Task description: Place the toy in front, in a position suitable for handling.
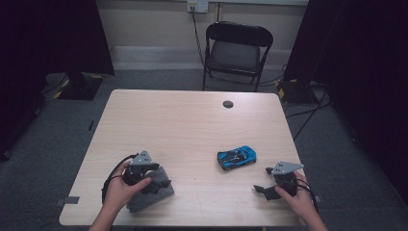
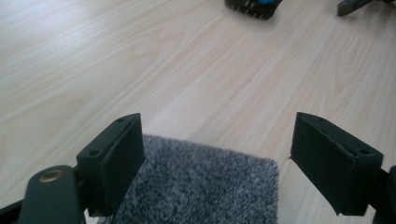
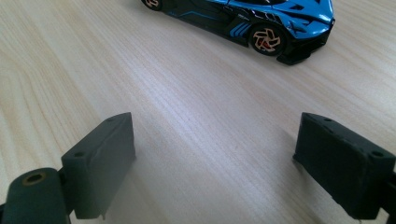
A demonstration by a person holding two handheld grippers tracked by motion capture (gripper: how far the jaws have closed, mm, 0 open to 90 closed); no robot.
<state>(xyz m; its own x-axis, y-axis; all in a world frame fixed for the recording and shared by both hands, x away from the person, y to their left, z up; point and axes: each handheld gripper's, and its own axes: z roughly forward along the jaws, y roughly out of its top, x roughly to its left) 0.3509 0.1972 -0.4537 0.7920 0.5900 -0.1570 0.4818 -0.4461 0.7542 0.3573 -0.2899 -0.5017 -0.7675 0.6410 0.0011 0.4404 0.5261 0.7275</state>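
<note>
Table (image 1: 192, 120): pale wood, rounded corners, a dark round cap (image 1: 228, 104) near its far edge.

Cloth (image 1: 153, 195): grey, fuzzy, lying flat at the near left of the table, close to the front edge. In the left gripper view the cloth (image 2: 201, 186) sits under and between the jaws, its far edge just past their tips.

Left gripper (image 1: 155, 182): held over the cloth, jaws spread wide with nothing pinched; left gripper (image 2: 217, 163) pads stand clear of the pile on either side.

Car (image 1: 236, 157): blue and black toy, right of centre, on bare wood, well apart from the cloth. In the right gripper view the car (image 3: 247, 18) lies side-on ahead of the jaws, copper-coloured wheels showing.

Right gripper (image 1: 262, 190): near the front right corner, low on the table, jaws spread and empty; right gripper (image 3: 215, 163) has only bare wood between its pads.

Obstructions: none between either gripper and the car.

Room: wide bare wood across the middle and far half. Beyond the table, a black folding chair (image 1: 236, 50), cables on grey floor, dark curtains at both sides.
</note>
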